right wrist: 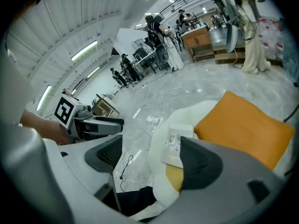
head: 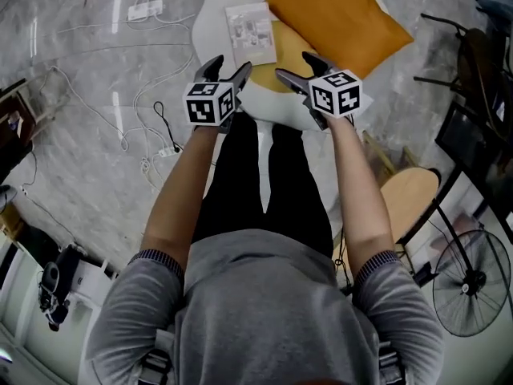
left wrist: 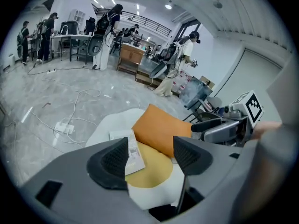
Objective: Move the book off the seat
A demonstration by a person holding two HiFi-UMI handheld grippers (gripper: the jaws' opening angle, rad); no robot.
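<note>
Evidently the reach is only starting: the book (head: 251,32) lies flat on the yellow seat (head: 286,45) of the white chair, ahead of both sets of fingers and untouched. The left gripper (head: 230,66) has its fingers spread wide with nothing between them, and the book sits just beyond its left finger. The right gripper (head: 298,66) is likewise wide and empty. An orange cushion (head: 337,18) lies beyond the book, probably overlapping the seat's far side. Next, one gripper needs to go forward and down, straddle a book edge, then close
</note>
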